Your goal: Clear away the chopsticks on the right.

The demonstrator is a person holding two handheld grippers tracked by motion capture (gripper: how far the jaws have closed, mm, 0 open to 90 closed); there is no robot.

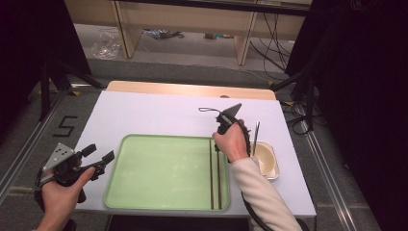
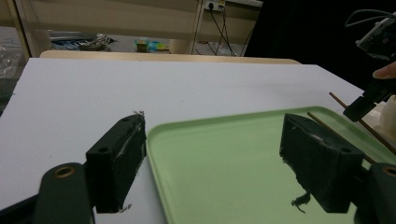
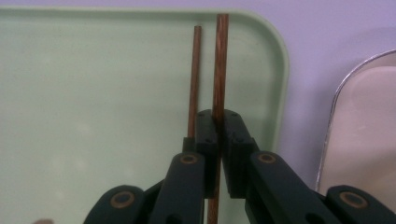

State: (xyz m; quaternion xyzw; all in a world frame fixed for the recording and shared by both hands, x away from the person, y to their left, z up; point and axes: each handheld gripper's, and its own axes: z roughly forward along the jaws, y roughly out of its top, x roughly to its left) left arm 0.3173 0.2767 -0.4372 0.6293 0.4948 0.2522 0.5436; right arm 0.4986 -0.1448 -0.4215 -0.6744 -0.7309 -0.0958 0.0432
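A light green tray (image 1: 144,192) lies on the white table. Two brown chopsticks lie side by side along its right part: the left chopstick (image 1: 211,175) (image 3: 194,79) rests free, and the right chopstick (image 1: 219,180) (image 3: 219,60) is pinched near its far end. My right gripper (image 1: 216,144) (image 3: 218,116) points down over the tray's far right corner, shut on that right chopstick. My left gripper (image 1: 98,161) (image 2: 215,144) hovers at the tray's left edge (image 2: 154,154), jaws wide open with nothing between them. The right gripper (image 2: 369,95) also appears far off in the left gripper view.
A cream bowl (image 1: 266,161) (image 3: 369,130) with a shiny rim stands just right of the tray. A thin dark utensil (image 1: 256,135) leans from its far edge. The table's far half (image 1: 159,113) is bare white. Beyond it are wooden furniture legs and cables on the floor.
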